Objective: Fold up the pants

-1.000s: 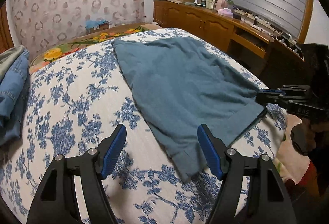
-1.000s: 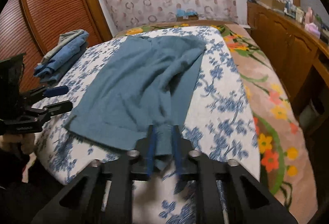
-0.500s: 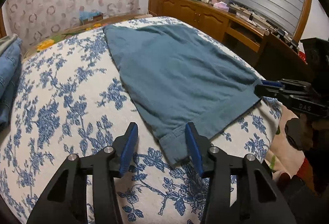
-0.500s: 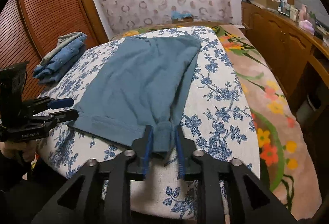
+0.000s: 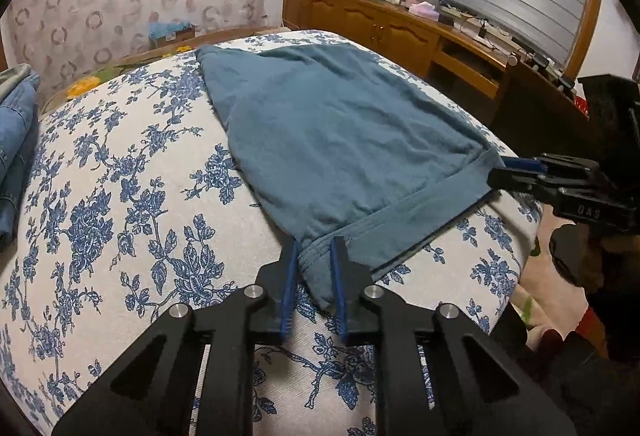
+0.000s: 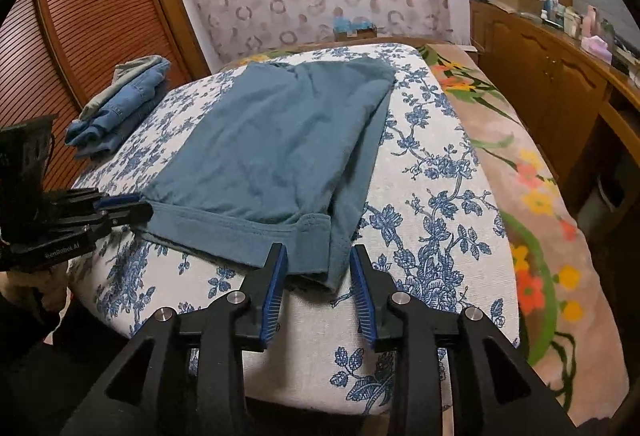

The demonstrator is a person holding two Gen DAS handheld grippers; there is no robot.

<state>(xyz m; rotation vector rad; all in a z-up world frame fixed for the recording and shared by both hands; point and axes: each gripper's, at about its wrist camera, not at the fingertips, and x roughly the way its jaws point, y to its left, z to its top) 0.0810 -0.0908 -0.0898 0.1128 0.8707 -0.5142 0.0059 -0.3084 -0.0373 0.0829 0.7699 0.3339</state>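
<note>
- Since a second ago the left gripper has just been closing, from wide apart beside the hem corner to clenched on it; the right gripper has just been opening and has let go of the hem corner it pinched then
- The pants lie flat on the bed, folded lengthwise, with the hem at the near edge and the waist toward the far end
- In the left view the near hem corner sits bunched between the left gripper's blue pads, both pressing on the cloth
- In the right view the other hem corner lies between the right gripper's pads, which stand apart from it on both sides; this gripper is released and grips nothing
- Each gripper shows in the other's view at the opposite end of the hem, tips just at the cloth edge
- The hem runs close along the bed's near edge, the corners hanging a little over the rounded drop
- Bare flowered cover lies left of the pants up to a stack of jeans at the far left, well apart
- On the right a strip of cover, then a pink flowered blanket and a wooden cabinet beyond
</note>
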